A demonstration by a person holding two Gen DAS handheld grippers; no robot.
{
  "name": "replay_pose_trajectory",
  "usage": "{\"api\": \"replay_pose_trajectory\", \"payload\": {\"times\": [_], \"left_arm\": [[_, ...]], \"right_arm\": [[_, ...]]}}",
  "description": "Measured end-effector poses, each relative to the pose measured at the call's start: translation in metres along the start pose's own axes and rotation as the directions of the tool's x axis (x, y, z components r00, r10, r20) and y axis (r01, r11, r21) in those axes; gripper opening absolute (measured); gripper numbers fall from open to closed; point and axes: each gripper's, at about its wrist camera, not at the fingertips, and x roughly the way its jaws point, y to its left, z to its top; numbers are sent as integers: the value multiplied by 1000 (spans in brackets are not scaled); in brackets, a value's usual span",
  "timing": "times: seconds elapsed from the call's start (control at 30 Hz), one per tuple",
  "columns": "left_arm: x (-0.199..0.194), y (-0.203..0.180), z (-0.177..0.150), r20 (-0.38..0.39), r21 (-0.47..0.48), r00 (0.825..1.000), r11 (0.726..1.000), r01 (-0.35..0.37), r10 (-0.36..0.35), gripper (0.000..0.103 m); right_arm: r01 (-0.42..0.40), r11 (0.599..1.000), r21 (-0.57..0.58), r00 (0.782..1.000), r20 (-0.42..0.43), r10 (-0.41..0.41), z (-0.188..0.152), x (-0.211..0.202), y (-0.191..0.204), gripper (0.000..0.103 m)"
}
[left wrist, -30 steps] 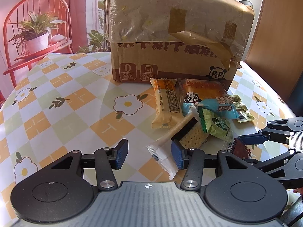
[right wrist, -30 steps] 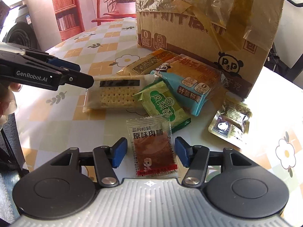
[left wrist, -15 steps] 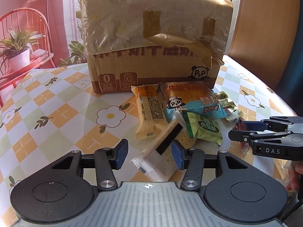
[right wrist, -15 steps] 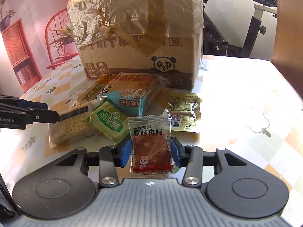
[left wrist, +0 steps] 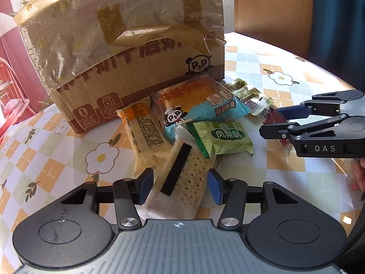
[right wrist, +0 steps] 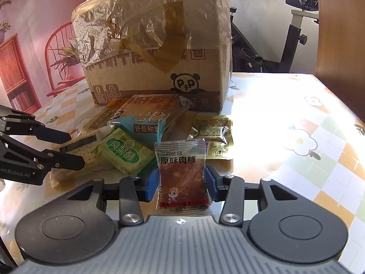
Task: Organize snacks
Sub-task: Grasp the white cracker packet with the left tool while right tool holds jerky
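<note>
A pile of snack packets lies on the table in front of a taped cardboard box (left wrist: 127,52). My left gripper (left wrist: 180,187) straddles the near end of a clear cracker packet (left wrist: 182,159). Its jaws are opening, and the right pad stands just clear of the wrapper. My right gripper (right wrist: 181,183) is shut on a clear meat jerky packet (right wrist: 182,173) with a red strip, both blue pads pressing its sides. A green pineapple-cake packet (left wrist: 225,137), a blue-and-orange panda packet (left wrist: 198,105) and an orange bar packet (left wrist: 143,127) lie between the grippers and the box.
A gold foil packet (right wrist: 214,132) lies right of the pile. The table wears a flowered, checked cloth (left wrist: 57,159). Behind it stand a red chair with a plant (right wrist: 61,52), an exercise bike (right wrist: 296,22) and a wooden panel (right wrist: 340,34).
The right gripper closed onto the jerky packet and rolled. The left gripper shifted and rolled, so the cracker packet now lies squarely between its jaws.
</note>
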Motion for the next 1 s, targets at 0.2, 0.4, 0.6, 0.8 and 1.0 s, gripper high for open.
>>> {"api": "replay_pose_trajectory", "payload": {"times": [0.2,0.4,0.6,0.8,1.0], "left_arm": [[12,-7,4,-17,16,999,999,-29,29,59],[12,-8,4,-37,-55,999,998,-43,41,58],[-1,-1,-12,-47,-185,999,983,-22,13,53],[-13,11,-29,-55,-299,997,952,-68,54,49],[-15,6,-32,-33,-287,996,954,-86,80,49]], "right_arm": [[-2,1000,-22,1000,-1,2,-1,0,3,46],[-12,1000,-12,1000,4,13,-1,0,0,46],[-17,1000,-13,1000,10,17,-1,-1,0,46],[-21,999,-30,1000,7,21,-1,-1,2,46],[-21,999,-31,1000,7,21,-1,-1,3,46]]}}
